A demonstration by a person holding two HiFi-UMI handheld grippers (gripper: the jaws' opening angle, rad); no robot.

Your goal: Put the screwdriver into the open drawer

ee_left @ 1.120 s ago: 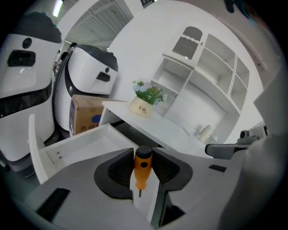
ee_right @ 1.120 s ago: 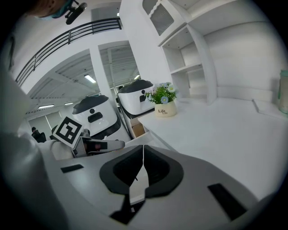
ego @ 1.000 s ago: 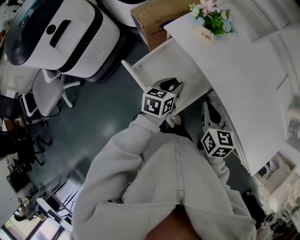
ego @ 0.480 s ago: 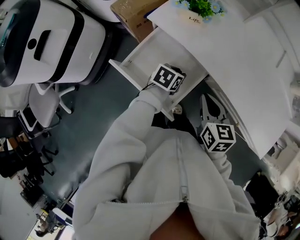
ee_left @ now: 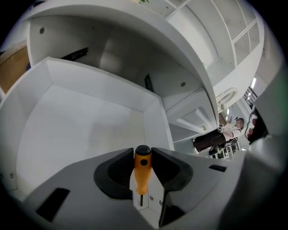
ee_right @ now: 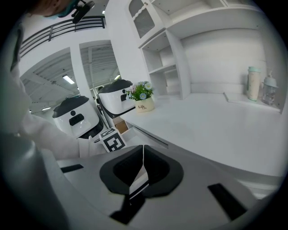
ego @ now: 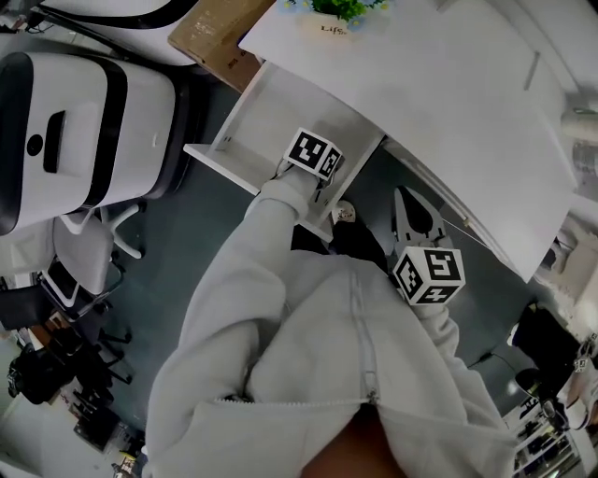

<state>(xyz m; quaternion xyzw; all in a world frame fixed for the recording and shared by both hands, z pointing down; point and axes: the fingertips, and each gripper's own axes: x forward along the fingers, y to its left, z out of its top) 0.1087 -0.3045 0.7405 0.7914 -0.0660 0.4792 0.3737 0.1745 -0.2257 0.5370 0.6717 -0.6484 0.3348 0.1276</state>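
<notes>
My left gripper [ee_left: 142, 158] is shut on the screwdriver [ee_left: 142, 173], which has an orange handle with a black cap and stands between the pads. The jaws point down into the open white drawer [ee_left: 81, 121], whose bare floor and walls fill the left gripper view. In the head view the left gripper [ego: 313, 154] shows mostly as its marker cube over the drawer [ego: 245, 119]; the screwdriver is hidden there. My right gripper [ego: 406, 201] hangs by the counter's edge, jaws shut with nothing between them [ee_right: 142, 157].
The white counter [ego: 448, 103] runs above the drawer, with a small flower pot [ego: 336, 11] on it. A cardboard box [ego: 210, 42], a white and black machine [ego: 65, 131] and an office chair [ego: 89, 252] stand on the floor at the left. Bottles [ee_right: 253, 83] stand far back on the counter.
The left gripper has gone down and tipped forward into the drawer with the screwdriver still in it. The right gripper has shifted only slightly.
</notes>
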